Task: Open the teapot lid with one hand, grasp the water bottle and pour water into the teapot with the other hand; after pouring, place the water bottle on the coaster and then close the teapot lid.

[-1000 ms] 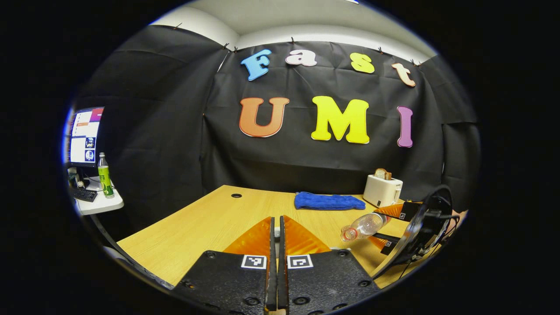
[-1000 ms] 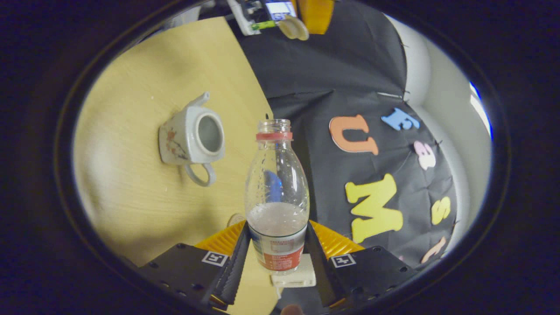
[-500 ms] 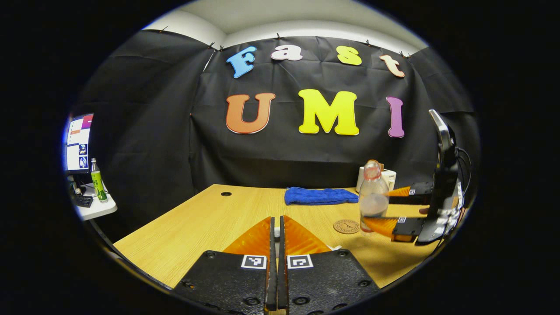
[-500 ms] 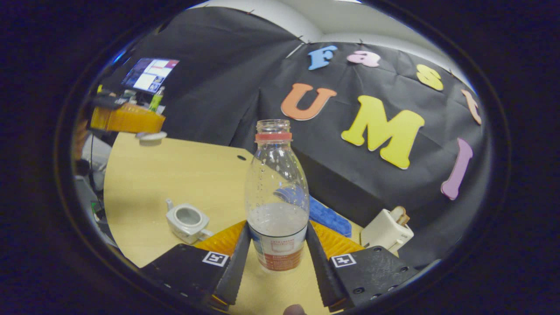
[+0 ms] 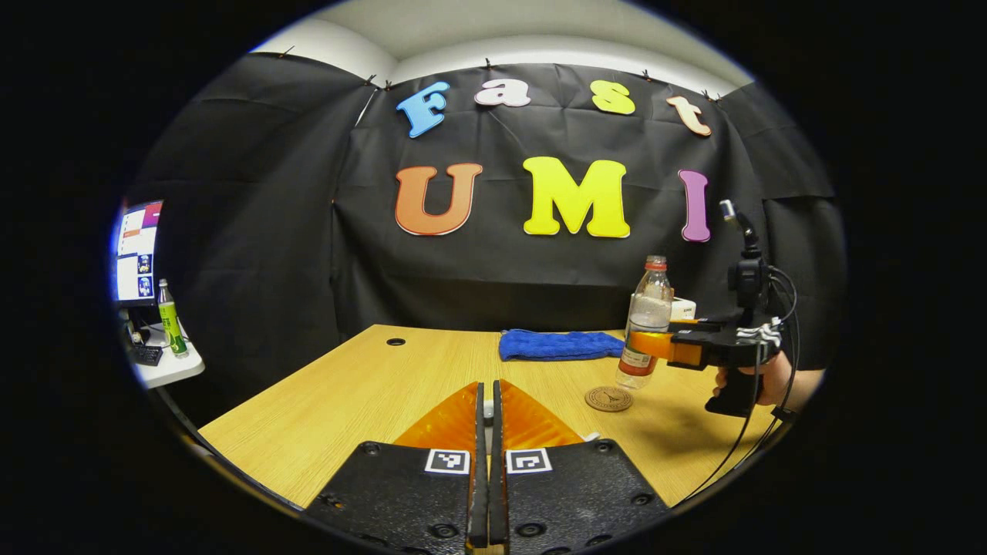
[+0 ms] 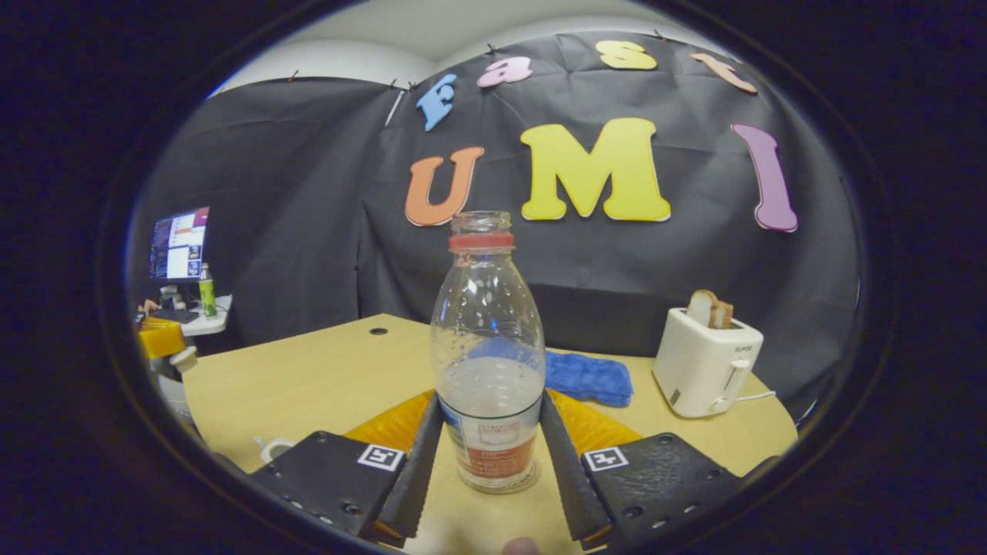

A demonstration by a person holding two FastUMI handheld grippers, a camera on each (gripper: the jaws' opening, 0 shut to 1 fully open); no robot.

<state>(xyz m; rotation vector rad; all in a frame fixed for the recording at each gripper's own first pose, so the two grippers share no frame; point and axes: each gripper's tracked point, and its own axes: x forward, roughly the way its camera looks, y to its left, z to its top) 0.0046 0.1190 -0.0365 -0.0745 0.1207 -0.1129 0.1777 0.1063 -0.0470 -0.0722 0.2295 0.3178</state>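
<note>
The right gripper (image 6: 487, 455) pinches the clear plastic water bottle with the red neck ring (image 6: 486, 362) by its labelled lower body, both fingers pressed against its sides, and the bottle stands upright, uncapped, roughly a third full. From the left gripper view that same bottle (image 5: 645, 327) hangs just above the light wooden table (image 5: 370, 393), off to the right of the small round brown coaster (image 5: 608, 398) and not on it, with a hand (image 5: 771, 378) wrapped round the handle behind it. The left gripper (image 5: 484, 432) sits low over the near edge of the table with its fingers pressed together around a small pale piece that I cannot make out from here; in the right gripper view something pale also hangs under it (image 6: 185, 357) at the far left. A sliver of the white teapot (image 6: 271, 449) peeks out at the bottom left, hidden mostly by the finger. A folded blue cloth (image 6: 586, 378) lies at the back of the table, and a white toaster with bread in it (image 6: 705, 362) stands to its right
</note>
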